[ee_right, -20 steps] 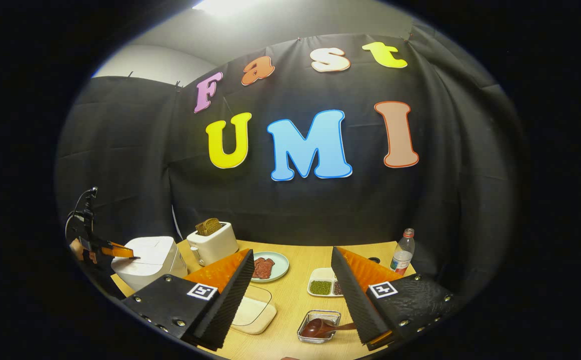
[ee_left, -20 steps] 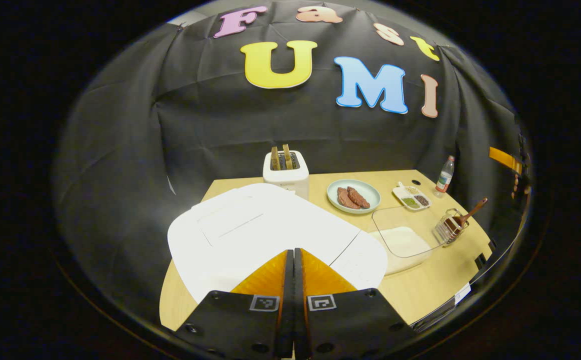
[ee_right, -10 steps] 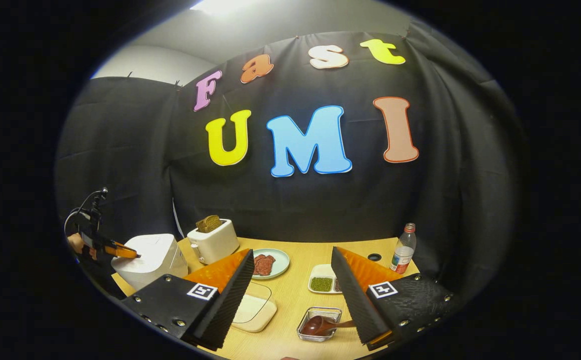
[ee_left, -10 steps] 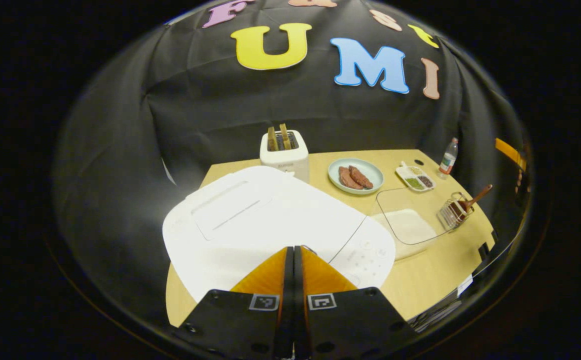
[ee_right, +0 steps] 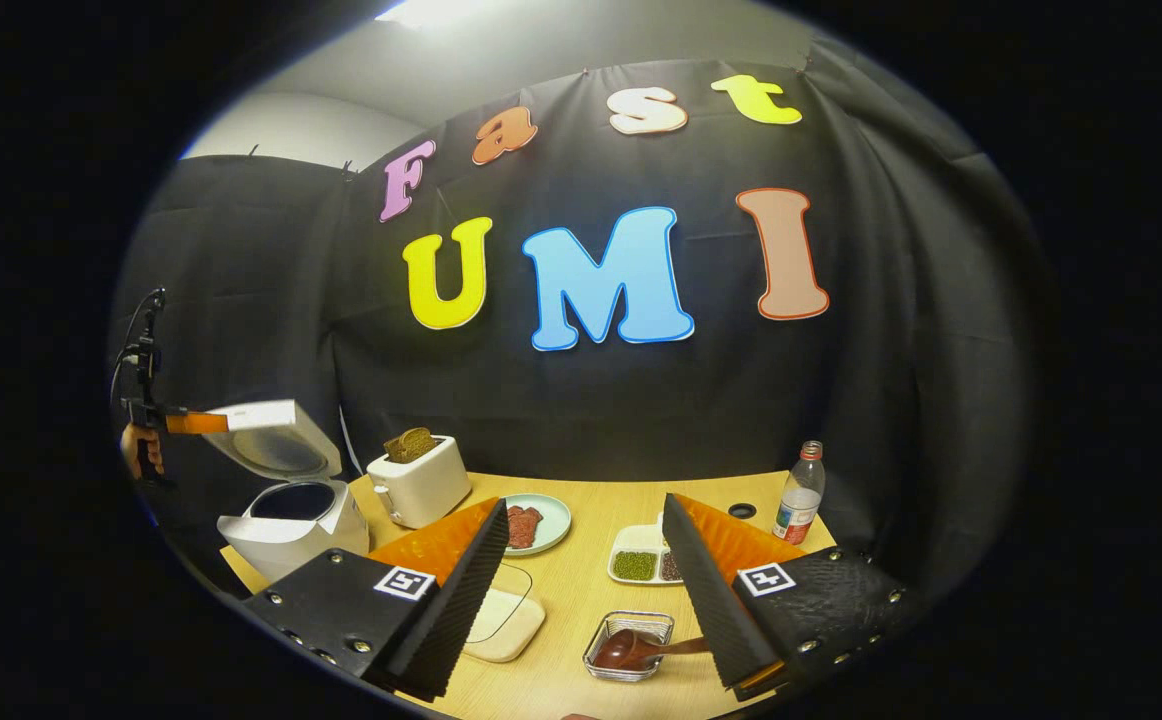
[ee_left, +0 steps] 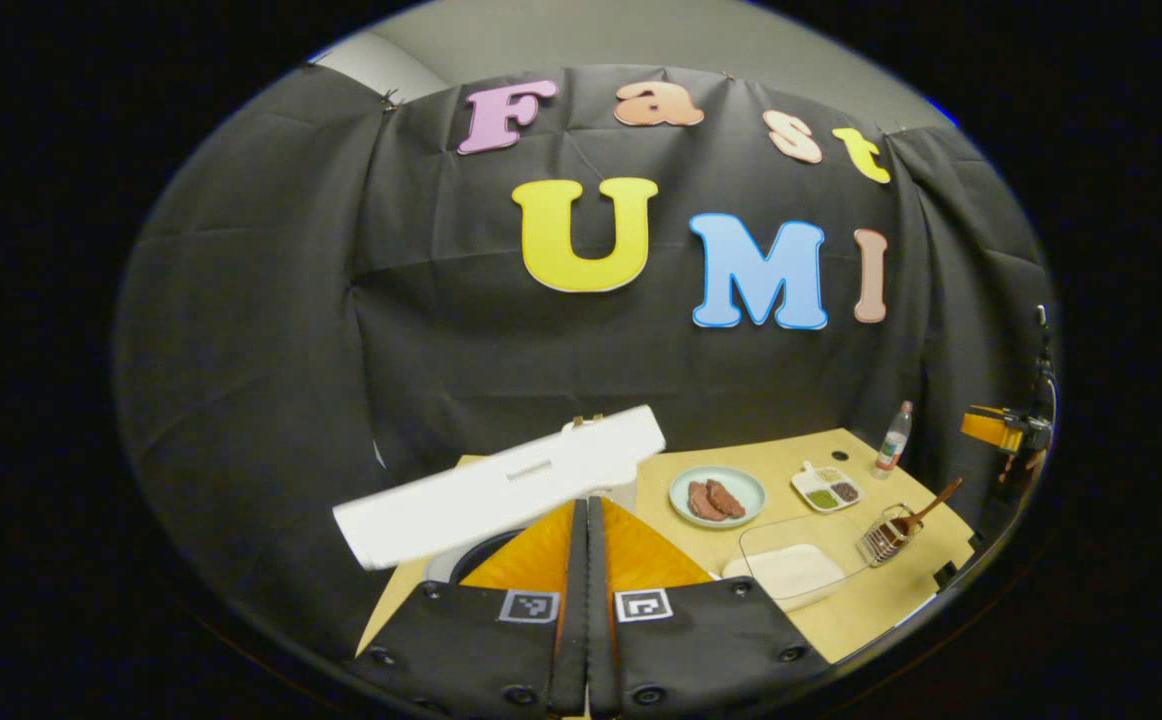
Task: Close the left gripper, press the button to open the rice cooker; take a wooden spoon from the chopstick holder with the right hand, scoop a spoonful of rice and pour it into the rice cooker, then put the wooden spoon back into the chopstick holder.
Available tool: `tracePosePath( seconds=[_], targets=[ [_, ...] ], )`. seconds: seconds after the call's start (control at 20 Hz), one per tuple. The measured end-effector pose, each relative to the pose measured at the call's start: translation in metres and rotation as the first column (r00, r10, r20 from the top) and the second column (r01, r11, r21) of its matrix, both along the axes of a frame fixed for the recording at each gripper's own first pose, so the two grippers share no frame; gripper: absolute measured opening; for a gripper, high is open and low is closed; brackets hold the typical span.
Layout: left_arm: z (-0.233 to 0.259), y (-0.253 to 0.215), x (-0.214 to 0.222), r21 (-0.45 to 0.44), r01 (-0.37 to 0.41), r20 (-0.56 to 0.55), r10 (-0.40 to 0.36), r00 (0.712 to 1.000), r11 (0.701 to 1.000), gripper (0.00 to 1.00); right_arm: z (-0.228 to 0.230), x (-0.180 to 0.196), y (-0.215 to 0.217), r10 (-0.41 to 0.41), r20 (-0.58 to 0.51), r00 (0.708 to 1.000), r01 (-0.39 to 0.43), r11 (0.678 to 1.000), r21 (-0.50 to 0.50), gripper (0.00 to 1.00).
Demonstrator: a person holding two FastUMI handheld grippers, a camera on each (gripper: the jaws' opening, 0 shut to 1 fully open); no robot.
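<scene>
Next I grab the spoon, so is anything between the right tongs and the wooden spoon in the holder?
Nothing visible. The right tongs are open, and the wooden spoon lies in the chopstick holder just below them.

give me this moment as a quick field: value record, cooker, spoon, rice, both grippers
rice cooker: open, lid raised
left gripper: fingers together, empty, raised by the lid's front edge
right gripper: open, empty, above the table near the chopstick holder
wooden spoon: in the chopstick holder, not gripped
rice: in the clear container beside the cooker
step done: cooker opened
step left: take spoon, scoop, pour, return
</scene>
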State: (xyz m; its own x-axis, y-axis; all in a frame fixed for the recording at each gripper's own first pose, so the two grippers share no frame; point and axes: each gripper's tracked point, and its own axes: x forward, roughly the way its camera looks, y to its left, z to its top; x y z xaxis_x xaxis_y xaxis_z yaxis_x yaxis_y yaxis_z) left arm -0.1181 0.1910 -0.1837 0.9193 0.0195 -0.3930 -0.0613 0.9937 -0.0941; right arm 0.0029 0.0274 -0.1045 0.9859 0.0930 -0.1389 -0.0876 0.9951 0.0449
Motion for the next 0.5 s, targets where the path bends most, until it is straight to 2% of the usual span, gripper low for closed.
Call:
tracePosePath(
  seconds=[0.05, 0.2, 0.35, 0.45, 0.5],
  targets=[
    [0.012, -0.002, 0.000, -0.019, -0.008, 0.045, 0.008, 0.999, 1.000, 0.11, 0.000, -0.001, 0.000, -0.001, 0.002, 1.000, 0.001, 1.000, -0.004, 0.95],
    [0.034, -0.017, -0.001, -0.084, -0.024, 0.179, 0.038, 0.983, 0.996, 0.08, 0.004, -0.003, 0.000, -0.003, 0.015, 1.000, 0.003, 1.000, -0.004, 0.95],
    [0.040, -0.036, -0.009, -0.101, -0.028, 0.262, 0.054, 0.964, 0.995, 0.77, 0.002, -0.006, -0.004, -0.012, 0.021, 1.000, 0.012, 1.000, -0.005, 0.95],
    [0.040, -0.053, -0.012, -0.086, -0.022, 0.295, 0.047, 0.954, 0.996, 0.99, -0.002, -0.008, -0.011, -0.025, 0.025, 0.999, 0.025, 1.000, -0.005, 0.95],
    [0.040, -0.063, -0.014, -0.081, -0.017, 0.312, 0.042, 0.949, 0.997, 0.98, -0.004, -0.009, -0.014, -0.029, 0.027, 0.999, 0.029, 1.000, 0.000, 0.95]
  ],
)
